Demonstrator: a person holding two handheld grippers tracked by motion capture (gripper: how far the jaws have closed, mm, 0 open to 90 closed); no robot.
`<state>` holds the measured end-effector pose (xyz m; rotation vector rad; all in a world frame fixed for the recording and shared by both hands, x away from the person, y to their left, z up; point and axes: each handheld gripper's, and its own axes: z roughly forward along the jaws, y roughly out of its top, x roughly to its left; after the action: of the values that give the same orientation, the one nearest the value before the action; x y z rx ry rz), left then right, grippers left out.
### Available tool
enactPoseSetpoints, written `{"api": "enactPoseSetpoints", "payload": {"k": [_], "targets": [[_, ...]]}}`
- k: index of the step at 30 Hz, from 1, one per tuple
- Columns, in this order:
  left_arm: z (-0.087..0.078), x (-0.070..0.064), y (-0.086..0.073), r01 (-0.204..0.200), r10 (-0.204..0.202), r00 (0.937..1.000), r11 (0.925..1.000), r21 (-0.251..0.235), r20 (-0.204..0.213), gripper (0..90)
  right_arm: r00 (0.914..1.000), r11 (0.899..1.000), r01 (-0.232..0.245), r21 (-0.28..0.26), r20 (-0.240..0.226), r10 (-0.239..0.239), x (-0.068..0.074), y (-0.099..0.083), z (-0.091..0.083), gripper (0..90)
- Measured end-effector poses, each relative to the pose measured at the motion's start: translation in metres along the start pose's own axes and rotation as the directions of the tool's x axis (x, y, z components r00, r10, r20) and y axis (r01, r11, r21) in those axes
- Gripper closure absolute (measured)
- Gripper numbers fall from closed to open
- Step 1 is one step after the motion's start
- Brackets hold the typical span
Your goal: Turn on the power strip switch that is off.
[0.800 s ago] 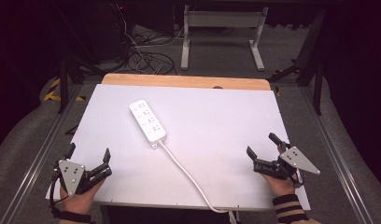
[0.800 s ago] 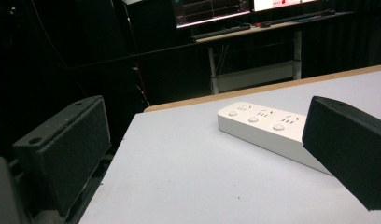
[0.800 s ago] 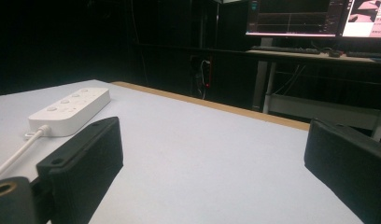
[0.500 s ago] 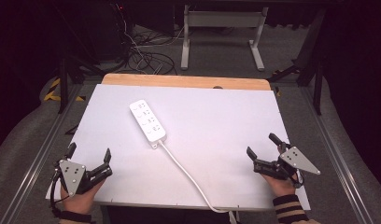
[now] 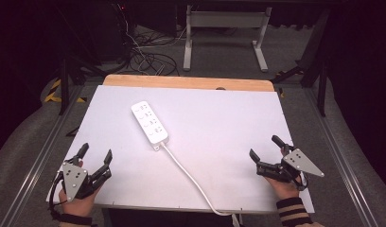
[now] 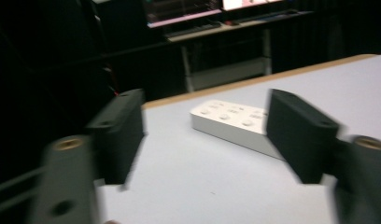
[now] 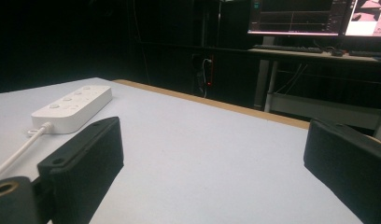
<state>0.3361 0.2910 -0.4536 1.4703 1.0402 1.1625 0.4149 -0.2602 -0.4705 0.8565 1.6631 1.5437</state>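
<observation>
The left gripper [image 5: 94, 157] sits at the near left corner of the table [image 5: 219, 123], held in a hand [image 5: 76, 201], its jaws spread wide with nothing between them. In the left gripper view [image 6: 205, 135] the same two black jaws stand well apart, somewhat blurred, and the power strip [image 6: 235, 125] lies on the white surface beyond the gap, nearer the right-hand jaw. The right gripper [image 5: 267, 150] rests at the near right edge, held in a hand [image 5: 282, 187] with a striped cuff [image 5: 291, 211], and its jaws too are apart and hold nothing. In the right gripper view [image 7: 212, 154] the strip [image 7: 72, 108] lies off to the left, well clear of the jaws, with its cord [image 7: 16, 154] running toward the near left. From above, the strip [image 5: 149, 122] lies slantwise left of the table's middle, between the two grippers and farther back, touching neither. Its white cord [image 5: 191, 177] leaves the near end and curves to the front edge. A wooden strip [image 5: 186, 82] borders the far side.
</observation>
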Motion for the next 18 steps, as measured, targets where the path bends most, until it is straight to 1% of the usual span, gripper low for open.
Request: {"api": "enactPoseSetpoints", "payload": {"k": [1,2,4,7,9,10,12,13,14,15,16,17,18], "targets": [[-0.001,0.000,0.001,0.010,-0.010,0.9998,0.9999,0.004,0.016,43.7,1.0000,1.000,0.000,0.000,0.001,0.000,0.000,0.000,0.000,5.0],[-0.002,0.000,0.002,0.008,-0.008,0.9998,1.0000,0.000,0.019,52.5,1.0000,1.000,-0.001,0.000,0.000,0.001,0.000,0.000,0.000,5.0],[-0.003,-0.001,0.003,-0.001,0.001,0.9996,1.0000,-0.002,0.028,62.3,1.0000,1.000,-0.003,0.000,-0.003,0.003,0.000,0.000,0.000,5.2],[-0.003,0.000,0.004,0.002,-0.002,0.9999,0.9999,0.015,0.012,75.3,1.0000,1.000,-0.004,0.003,-0.004,0.004,0.000,0.000,0.000,5.5],[-0.003,0.000,0.005,-0.005,0.006,0.9999,0.9993,0.037,-0.011,86.3,1.0000,1.000,-0.004,0.004,-0.006,0.004,0.000,0.000,0.000,5.9],[-0.002,0.000,0.006,-0.001,0.002,0.9998,0.9990,0.044,-0.021,89.9,1.0000,1.000,-0.004,0.005,-0.008,0.004,0.000,0.000,0.000,6.2],[-0.001,0.002,0.008,0.019,-0.018,0.9994,0.9986,0.049,-0.030,90.0,0.9999,1.000,-0.010,0.004,-0.013,0.010,0.000,0.000,0.000,6.7],[-0.001,0.003,0.010,0.037,-0.036,0.9990,0.9981,0.049,-0.025,90.0,0.9999,1.000,-0.010,0.004,-0.013,0.010,0.000,0.000,0.000,6.8],[0.000,0.005,0.012,0.054,-0.053,0.9985,0.9971,0.054,-0.010,90.0,0.9999,1.000,-0.011,0.005,-0.013,0.011,0.000,0.000,-0.001,6.9],[0.001,0.007,0.015,0.074,-0.075,0.9970,0.9953,0.063,0.016,90.0,0.9998,1.000,-0.011,0.007,-0.014,0.011,0.000,0.000,-0.001,6.9],[0.001,0.009,0.018,0.087,-0.090,0.9953,0.9936,0.072,0.036,90.0,0.9998,1.000,-0.013,0.006,-0.013,0.013,0.000,0.000,-0.001,6.9],[0.002,0.011,0.021,0.084,-0.088,0.9949,0.9936,0.075,0.050,90.0,0.9998,1.000,-0.013,0.005,-0.013,0.013,0.000,0.000,-0.001,6.9],[0.004,0.012,0.024,0.071,-0.076,0.9953,0.9941,0.081,0.060,90.0,0.9998,1.000,-0.015,0.007,-0.014,0.015,0.000,0.000,-0.001,6.9]]}}
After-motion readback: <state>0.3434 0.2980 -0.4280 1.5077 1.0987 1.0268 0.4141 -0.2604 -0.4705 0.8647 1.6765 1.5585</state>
